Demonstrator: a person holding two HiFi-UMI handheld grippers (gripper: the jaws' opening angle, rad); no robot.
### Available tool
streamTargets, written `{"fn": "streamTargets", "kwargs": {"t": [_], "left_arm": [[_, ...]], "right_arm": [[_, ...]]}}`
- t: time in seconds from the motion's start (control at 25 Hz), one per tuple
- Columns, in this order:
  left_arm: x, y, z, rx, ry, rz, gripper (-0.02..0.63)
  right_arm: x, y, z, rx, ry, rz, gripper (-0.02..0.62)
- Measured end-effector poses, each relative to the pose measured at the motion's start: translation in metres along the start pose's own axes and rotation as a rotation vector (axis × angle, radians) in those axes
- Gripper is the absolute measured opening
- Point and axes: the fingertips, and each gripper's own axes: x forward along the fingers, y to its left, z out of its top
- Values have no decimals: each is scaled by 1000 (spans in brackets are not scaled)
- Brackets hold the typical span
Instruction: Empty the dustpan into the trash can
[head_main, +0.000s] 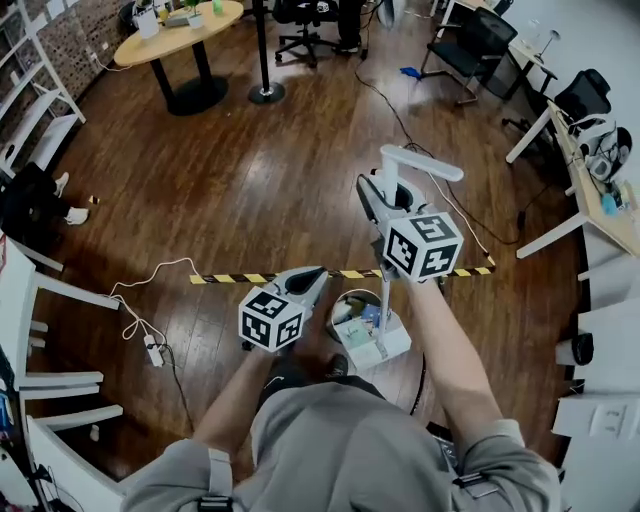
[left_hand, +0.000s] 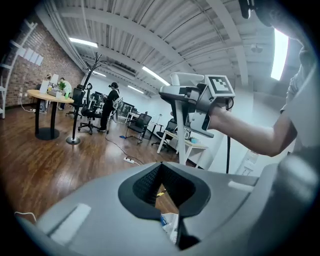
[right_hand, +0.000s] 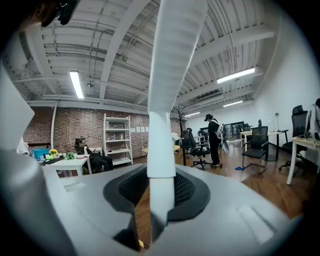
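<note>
— What colour is the handle (right_hand: 162, 100) between the right gripper's (right_hand: 160, 197) fingers (right_hand: 235, 200)?
— White. The fingers are grey, with black ribbed pads (right_hand: 132, 187).
— And the cube (head_main: 422, 245) behind them?
— Black-and-white square markers, and the left gripper's (head_main: 318, 272) cube has the same.
— Below the fingers?
— Dark brown wood floor (head_main: 250, 190), crossed by black-and-yellow striped tape (head_main: 235, 278).

A round worktop (head_main: 180, 35) and black office chairs (head_main: 470, 45) stand far across the wooden floor (head_main: 250, 190). Striped tape (head_main: 230, 278) lies on it, a power strip (head_main: 153, 351) near its left end.
</note>
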Motion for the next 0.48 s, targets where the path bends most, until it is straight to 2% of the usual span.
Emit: {"fn": "streamTargets", "kwargs": {"t": [0.24,0.48], "left_arm": [[6,48,26,7,10,-113,-3],[-5,93,49,-2,32,-176,-3]], "right_arm": [[68,11,-7,-32,72,12,98],[113,16,-21,-56,140,-6,101]]}}
